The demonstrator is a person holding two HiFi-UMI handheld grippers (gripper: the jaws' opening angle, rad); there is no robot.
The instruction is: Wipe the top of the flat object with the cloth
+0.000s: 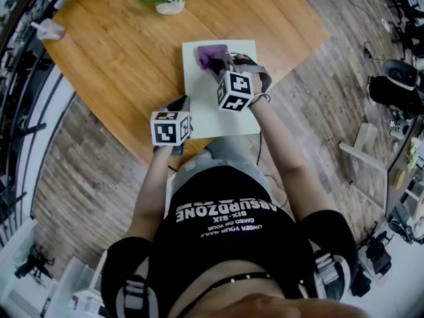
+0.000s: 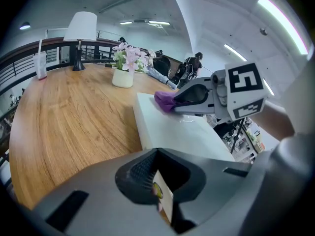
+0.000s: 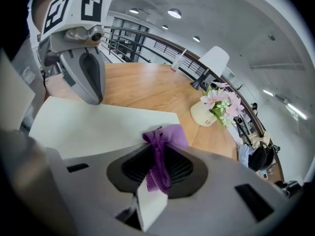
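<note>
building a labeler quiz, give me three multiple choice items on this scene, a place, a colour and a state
1. Where on the white board is the cloth? A far end, toward the flower pot; B near edge; C off it, on the wood.
2. Cloth colour? A yellow; B purple; C green.
3. The right gripper is: A open, empty; B lying on the floor; C shut on the cloth.
Answers: A, head view shows it at the far end; B, plainly purple; C, cloth pinched between its jaws.
</note>
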